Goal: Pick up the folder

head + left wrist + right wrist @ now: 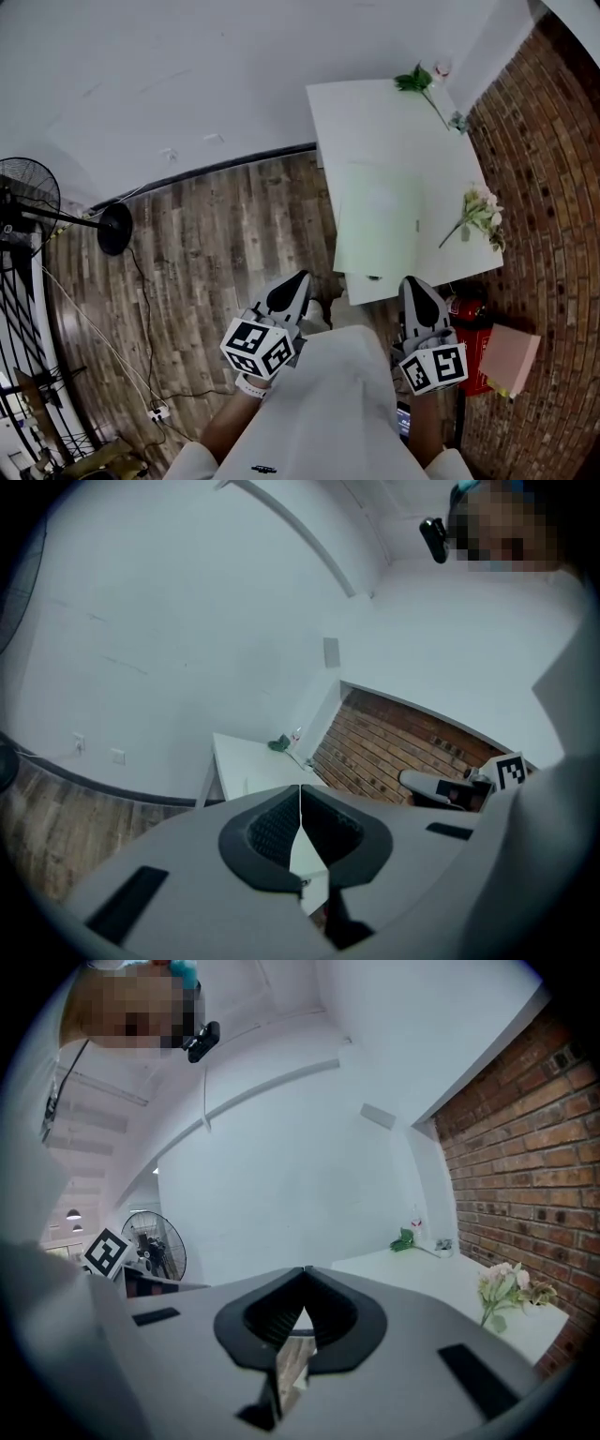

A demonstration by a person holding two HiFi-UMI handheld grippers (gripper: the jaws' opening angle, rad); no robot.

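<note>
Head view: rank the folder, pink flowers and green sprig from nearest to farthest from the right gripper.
1. Folder, on the table's near end, just ahead of the right gripper.
2. Pink flowers, right edge.
3. Green sprig, far end.

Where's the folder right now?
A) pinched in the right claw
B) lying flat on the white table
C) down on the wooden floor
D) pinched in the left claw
B: the folder lies flat on the table, at its near end, while the left gripper and the right gripper are both shut and hold nothing.
</note>
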